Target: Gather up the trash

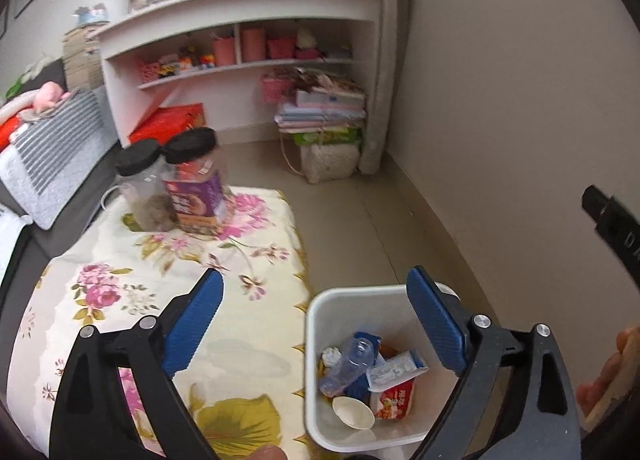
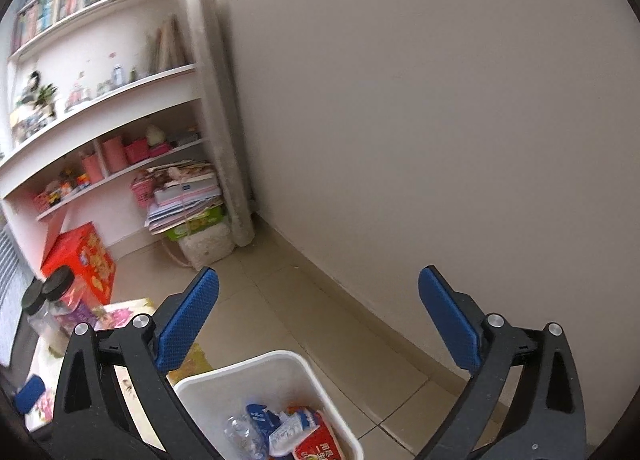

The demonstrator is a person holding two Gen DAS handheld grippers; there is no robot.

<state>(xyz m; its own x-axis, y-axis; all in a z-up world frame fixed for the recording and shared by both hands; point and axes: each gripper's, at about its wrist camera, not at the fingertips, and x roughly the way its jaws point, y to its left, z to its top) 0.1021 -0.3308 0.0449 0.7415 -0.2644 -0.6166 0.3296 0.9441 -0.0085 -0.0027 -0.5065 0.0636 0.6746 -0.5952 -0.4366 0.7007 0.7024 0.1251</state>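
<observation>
A white trash bin (image 1: 316,324) stands on the floor beside the table with the floral cloth (image 1: 120,300). Inside lie a clear plastic bottle (image 1: 352,360), a white paper cup (image 1: 354,412), a red wrapper (image 1: 394,400), a blue-and-white carton (image 1: 396,370) and crumpled paper (image 1: 331,356). My left gripper (image 1: 316,300) is open and empty above the bin's left rim. My right gripper (image 2: 319,298) is open and empty above the bin (image 2: 256,370), where the bottle (image 2: 244,436) and red wrapper (image 2: 316,444) show.
Two black-lidded clear jars (image 1: 140,187) and a purple box (image 1: 200,199) stand at the table's far end. A white shelf unit (image 1: 240,39), red box (image 1: 168,123) and stacked papers (image 1: 320,111) are behind. A wall (image 2: 440,119) is at right, a sofa (image 1: 52,163) at left.
</observation>
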